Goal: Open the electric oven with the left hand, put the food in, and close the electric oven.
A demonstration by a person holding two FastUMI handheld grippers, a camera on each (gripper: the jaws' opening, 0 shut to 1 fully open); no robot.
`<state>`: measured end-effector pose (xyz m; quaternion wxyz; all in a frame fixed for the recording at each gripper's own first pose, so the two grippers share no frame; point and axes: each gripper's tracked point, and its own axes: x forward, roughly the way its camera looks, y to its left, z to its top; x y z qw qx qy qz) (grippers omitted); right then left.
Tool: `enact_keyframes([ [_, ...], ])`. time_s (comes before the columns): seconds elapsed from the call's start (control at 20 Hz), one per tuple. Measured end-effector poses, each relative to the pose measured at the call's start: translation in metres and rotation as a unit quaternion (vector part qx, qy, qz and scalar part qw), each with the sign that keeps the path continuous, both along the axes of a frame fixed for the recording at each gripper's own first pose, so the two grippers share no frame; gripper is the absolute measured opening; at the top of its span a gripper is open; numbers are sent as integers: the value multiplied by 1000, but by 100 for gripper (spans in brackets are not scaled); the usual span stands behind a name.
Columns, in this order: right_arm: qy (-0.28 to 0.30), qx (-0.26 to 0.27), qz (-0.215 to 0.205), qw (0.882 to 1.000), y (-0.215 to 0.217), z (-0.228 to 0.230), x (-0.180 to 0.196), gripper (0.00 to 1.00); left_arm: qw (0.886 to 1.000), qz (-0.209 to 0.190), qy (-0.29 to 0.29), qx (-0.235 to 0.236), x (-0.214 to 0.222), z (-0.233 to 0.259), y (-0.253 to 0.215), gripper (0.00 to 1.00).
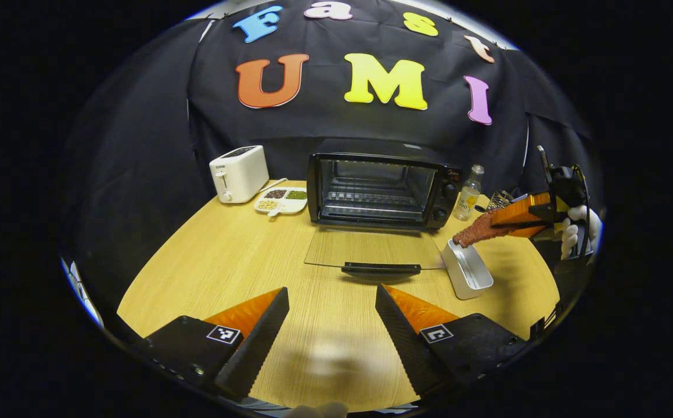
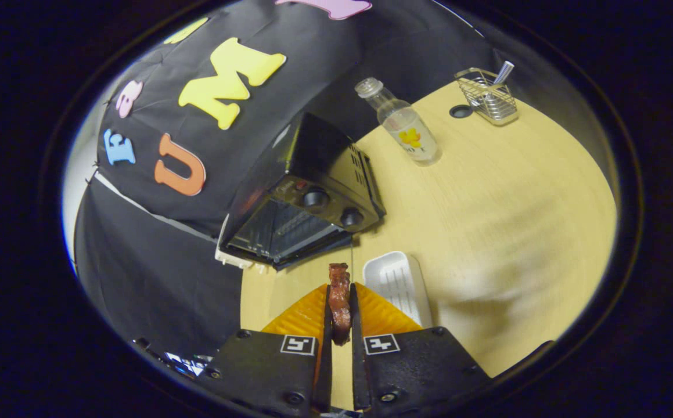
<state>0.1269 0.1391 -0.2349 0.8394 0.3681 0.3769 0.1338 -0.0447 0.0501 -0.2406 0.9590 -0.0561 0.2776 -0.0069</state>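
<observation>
left tongs (image 1: 331,325): wide apart, holding nothing, above desk (image 1: 208,273) | right tongs (image 2: 340,305): closed on food (image 2: 339,299), above white tray (image 2: 397,284) | oven (image 1: 380,188): door (image 1: 374,249) down, open

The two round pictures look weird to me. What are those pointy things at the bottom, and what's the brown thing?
Each picture comes from a camera riding on a hand-held gripper, a two-finger pincher. A person holds one in each hand. The left gripper is open, over the wooden table. The right gripper is pinching a brown strip of food, above a white tray. The oven stands with its glass door folded down, open. Nearby are a toaster, a snack plate, a bottle and a wire basket.
</observation>
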Motion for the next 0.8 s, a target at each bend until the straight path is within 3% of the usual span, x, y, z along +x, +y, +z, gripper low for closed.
enact_keyframes([
  [0.3,-59,72,-75,993,78,25,48,17,999,-37,-7,16,4,7,24,96],
  [0.35,-69,88,-97,989,89,28,60,14,999,-38,-6,19,3,9,30,96],
  [0.65,-82,147,-166,972,148,0,118,17,1000,-15,-3,23,-10,16,71,96],
  [0.8,-107,147,-213,960,153,-11,146,17,1000,-1,-4,27,-14,20,89,96],
])
